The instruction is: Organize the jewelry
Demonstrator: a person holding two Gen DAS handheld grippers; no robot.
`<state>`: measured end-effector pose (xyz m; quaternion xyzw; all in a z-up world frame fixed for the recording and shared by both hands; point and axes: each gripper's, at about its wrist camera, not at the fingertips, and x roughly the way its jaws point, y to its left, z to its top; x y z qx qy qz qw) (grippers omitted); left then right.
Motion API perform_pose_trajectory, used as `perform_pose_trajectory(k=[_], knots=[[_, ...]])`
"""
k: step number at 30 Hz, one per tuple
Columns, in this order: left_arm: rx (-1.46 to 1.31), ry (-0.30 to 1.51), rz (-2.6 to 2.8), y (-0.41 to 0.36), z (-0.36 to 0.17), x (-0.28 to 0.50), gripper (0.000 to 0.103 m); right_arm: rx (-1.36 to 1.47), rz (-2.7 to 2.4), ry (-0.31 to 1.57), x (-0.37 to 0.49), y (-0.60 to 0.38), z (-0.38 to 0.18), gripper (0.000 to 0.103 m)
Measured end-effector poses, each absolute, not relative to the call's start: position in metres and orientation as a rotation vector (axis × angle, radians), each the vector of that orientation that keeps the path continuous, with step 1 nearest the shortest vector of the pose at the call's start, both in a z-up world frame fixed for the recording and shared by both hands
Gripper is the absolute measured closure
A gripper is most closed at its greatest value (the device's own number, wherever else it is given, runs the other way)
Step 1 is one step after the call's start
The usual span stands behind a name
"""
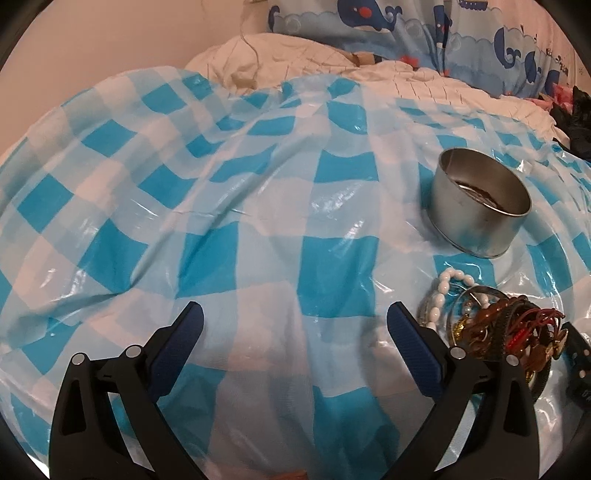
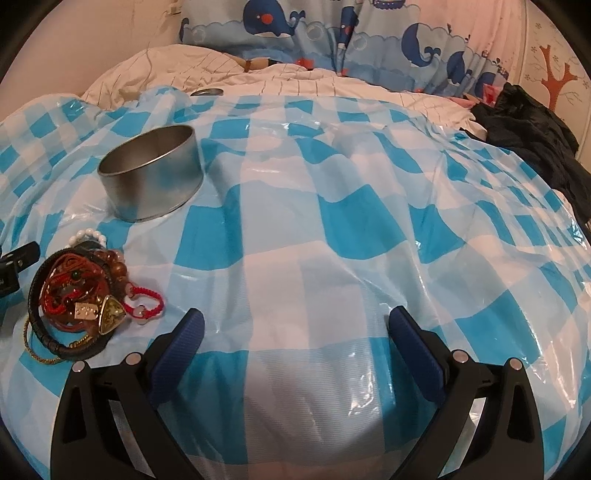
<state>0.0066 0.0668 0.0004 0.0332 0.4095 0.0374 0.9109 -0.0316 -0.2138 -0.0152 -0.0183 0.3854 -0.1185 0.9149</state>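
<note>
Left hand-held gripper (image 1: 295, 314): jaws spread wide, nothing between them, hovering over blue-and-white checked plastic sheet (image 1: 258, 221) spread on a bed. Right hand-held gripper (image 2: 295, 321): likewise wide open and empty, above the same sheet.

Jewelry pile (image 1: 491, 325) at lower right of the left wrist view, just beside the right-hand finger; in the right wrist view, at lower left (image 2: 85, 302), near the left-hand finger. In the pile: white bead bracelet (image 1: 443, 291), brown bead bracelet (image 2: 110, 258), red cord bracelet (image 2: 147, 302), dark braided band (image 2: 55, 339), triangular amber pendant (image 2: 112, 314), all tangled and overlapping.

Round metal tin (image 1: 480, 206), open-topped and upright, just beyond the pile, apart from it; upper left in the right wrist view (image 2: 151, 173). Something dark inside, unclear.

White quilt (image 2: 258, 81) and whale-print fabric (image 2: 332, 33) along the top. Black clothing (image 2: 535, 140) at upper right.
</note>
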Motion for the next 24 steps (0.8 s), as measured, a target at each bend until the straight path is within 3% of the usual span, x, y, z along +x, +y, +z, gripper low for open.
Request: perform_pose_trajectory(k=[24], knots=[[0.082,0.862,0.027,0.049,-0.005,0.011,0.008,-0.040,-0.244,0.795,-0.030,-0.214,-0.016,0.007]])
